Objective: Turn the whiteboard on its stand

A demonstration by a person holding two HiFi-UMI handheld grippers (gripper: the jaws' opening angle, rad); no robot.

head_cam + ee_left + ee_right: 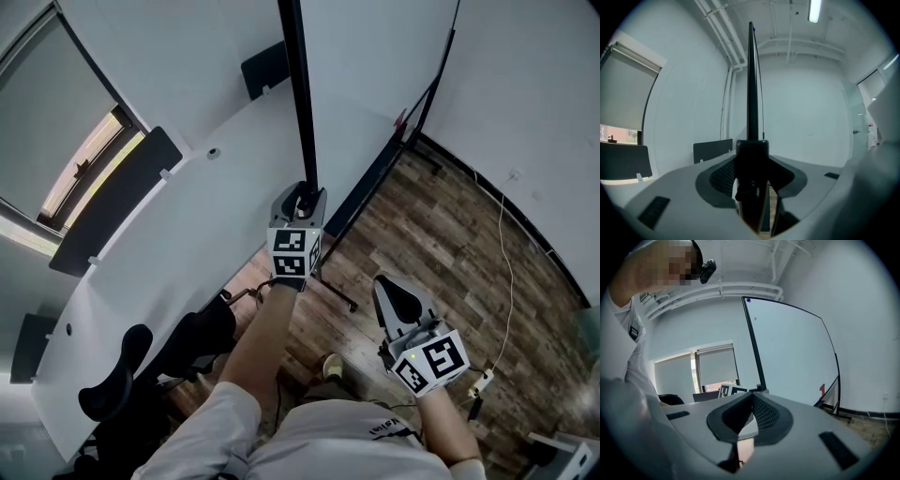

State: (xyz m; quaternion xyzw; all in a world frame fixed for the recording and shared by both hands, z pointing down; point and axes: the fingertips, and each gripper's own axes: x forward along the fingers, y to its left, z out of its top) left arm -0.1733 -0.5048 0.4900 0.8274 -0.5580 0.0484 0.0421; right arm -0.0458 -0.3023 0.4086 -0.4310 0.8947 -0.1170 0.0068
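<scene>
The whiteboard (370,84) stands on its wheeled stand, its black frame edge (298,94) running up the middle of the head view. My left gripper (302,199) is shut on that edge. In the left gripper view the black edge (752,79) rises straight from between the jaws and fills the gap at my left gripper (752,157). My right gripper (386,284) hangs free over the wood floor, shut and holding nothing. From the right gripper view the board's white face (792,352) shows beyond my right gripper (751,397).
A long white table (141,244) with black panels (117,197) lies to the left, with a black office chair (117,380) beside it. The stand's foot (339,295) reaches over the floor. A cable (502,281) and power strip (482,381) lie at the right.
</scene>
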